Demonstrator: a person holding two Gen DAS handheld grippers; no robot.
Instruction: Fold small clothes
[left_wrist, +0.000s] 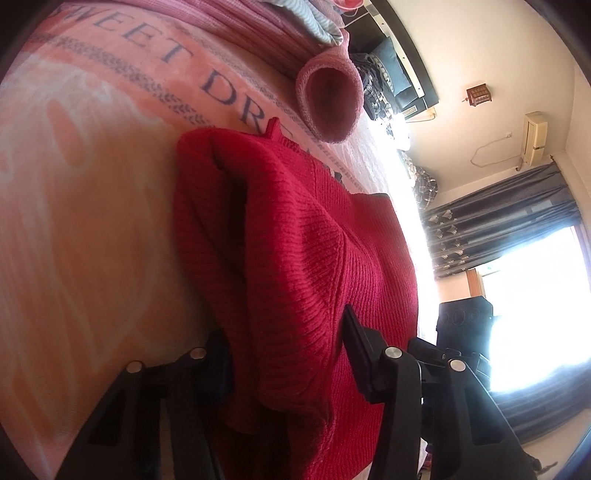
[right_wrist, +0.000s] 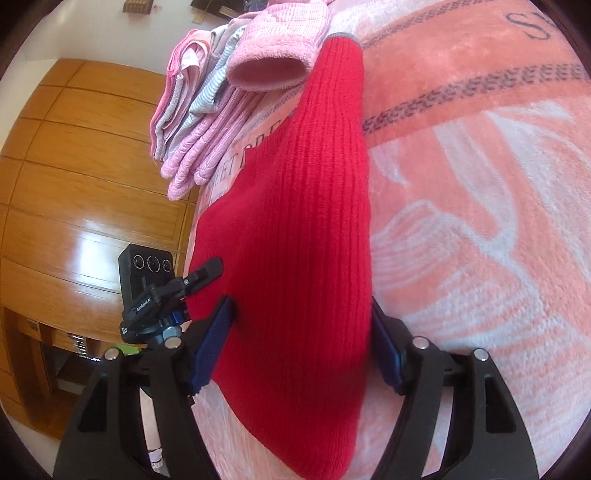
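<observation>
Both views show a red knit sweater (left_wrist: 295, 258) lying on a bed covered by a pink blanket (left_wrist: 92, 221) with grey lettering and pale patterning.

Left gripper (left_wrist: 288, 350): sweater fabric bunches up between its two black fingers (left_wrist: 360, 350). The left-hand finger is mostly hidden behind the cloth. The jaws look closed on a thick fold of the sweater, though the exact contact is hidden by fabric.

Right gripper (right_wrist: 303, 343): blue pads (right_wrist: 216, 343) sit on either side of a long ribbed part of the sweater (right_wrist: 306, 221), apparently a sleeve, which runs away from the camera toward a grey-edged cuff. The jaws are pinching this part; cloth fills the gap between the pads.

Beyond the sweater, a stack of folded pink and striped clothes (right_wrist: 199, 122) rests on the bed, with a fluffy pink rolled piece (right_wrist: 273, 59) on top, its open end touching or just beside the red cuff.

A black camera on a tripod (right_wrist: 147, 280) stands beside the bed in the right view, with wooden cabinets (right_wrist: 74, 166) behind. Dark curtains (left_wrist: 498, 221) and a bright window appear in the left view.
</observation>
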